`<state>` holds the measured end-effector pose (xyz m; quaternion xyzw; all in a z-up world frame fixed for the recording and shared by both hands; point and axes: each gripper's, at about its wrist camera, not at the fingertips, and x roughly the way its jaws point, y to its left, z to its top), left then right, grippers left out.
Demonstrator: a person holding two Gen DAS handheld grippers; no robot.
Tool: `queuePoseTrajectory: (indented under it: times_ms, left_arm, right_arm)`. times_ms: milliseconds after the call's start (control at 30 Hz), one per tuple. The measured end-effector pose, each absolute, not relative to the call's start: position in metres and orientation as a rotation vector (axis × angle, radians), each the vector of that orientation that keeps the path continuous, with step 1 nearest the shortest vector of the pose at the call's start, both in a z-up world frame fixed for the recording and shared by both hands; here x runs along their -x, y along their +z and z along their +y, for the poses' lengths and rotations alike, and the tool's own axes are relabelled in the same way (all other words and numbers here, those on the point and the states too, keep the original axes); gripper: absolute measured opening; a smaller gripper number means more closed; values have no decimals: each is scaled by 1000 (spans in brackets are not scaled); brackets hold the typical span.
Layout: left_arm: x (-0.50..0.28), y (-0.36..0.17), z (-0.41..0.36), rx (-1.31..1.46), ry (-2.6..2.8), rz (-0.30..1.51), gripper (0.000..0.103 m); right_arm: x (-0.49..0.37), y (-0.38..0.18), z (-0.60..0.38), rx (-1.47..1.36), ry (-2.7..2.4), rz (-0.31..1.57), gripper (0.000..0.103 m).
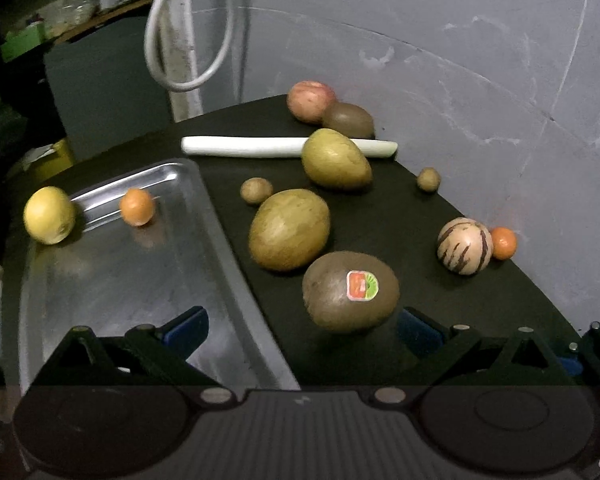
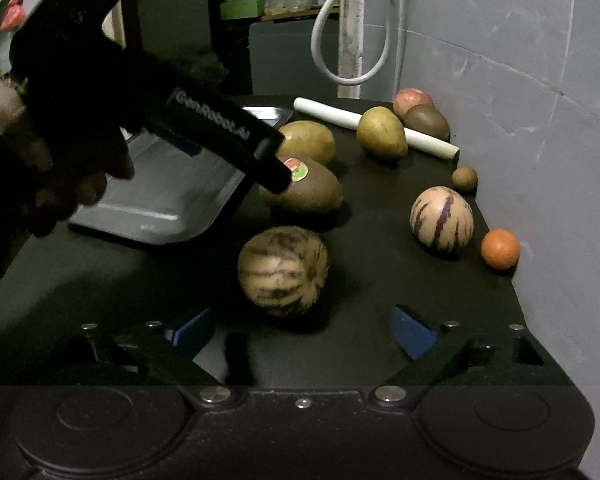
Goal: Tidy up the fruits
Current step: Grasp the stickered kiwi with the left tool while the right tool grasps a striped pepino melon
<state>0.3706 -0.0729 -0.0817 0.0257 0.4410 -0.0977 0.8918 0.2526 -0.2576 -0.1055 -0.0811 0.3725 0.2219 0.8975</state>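
At your far left, in the left wrist view, the metal tray [image 1: 112, 292] already carries a yellow fruit [image 1: 49, 215] at about 10 o'clock and a small orange [image 1: 137, 207] at about 11 o'clock. The rest of the fruits lie on the dark desk [image 1: 440, 300] to the right of it.

The left gripper [image 1: 302, 326] has its jaws spread wide. The stickered kiwi [image 1: 351, 291] lies between them at 12 o'clock, but the pads do not press it, so nothing is held. The danger here is that this kiwi lies just beside the big tan fruit [image 1: 289, 230] at 11 o'clock. If you close from a bad angle, one finger can push the kiwi against that neighbour and roll it away.

Further right, the right gripper [image 2: 304, 330] also stands with jaws spread and empty, and the striped melon [image 2: 283, 271] sits between them at 12 o'clock, not touched. It is round and looks smooth, so a grip off its middle may squeeze it out.

Your two tools are near each other: in the right wrist view the left tool sits right over the kiwi, at 11 o'clock from the melon. If you lift both together, they may collide. At 2 o'clock, a second striped melon [image 2: 441, 221] and another small orange [image 2: 500, 249] lie near the desk edge; a bump can send them off.
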Motion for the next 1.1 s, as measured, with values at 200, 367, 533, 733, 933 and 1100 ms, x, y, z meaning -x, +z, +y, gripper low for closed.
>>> queuePoseTrajectory:
  times_ms: [200,367,533,733,933,1100]
  left_arm:
    - [-381,-88,-74,-54,-244,927,96]
    - [-387,-94,-69,-21,-270,946,89]
    - [-391,-98,-67,7,-302,951,86]
    - [-395,-101,-69,32,-340,953,80]
    - [-397,-107,-70,67,-371,967,72]
    - [-399,-110,-73,69,-386,968,65]
  right_arm:
    - [-267,-108,-254,94,436,776,86]
    - [-272,-113,-246,76,428,780,77]
    - [-276,-118,-238,70,403,775,68]
    - [-277,-117,-234,84,391,762,57]
    - [-275,-117,-245,72,343,764,57]
    - [-275,-117,-254,68,311,766,57]
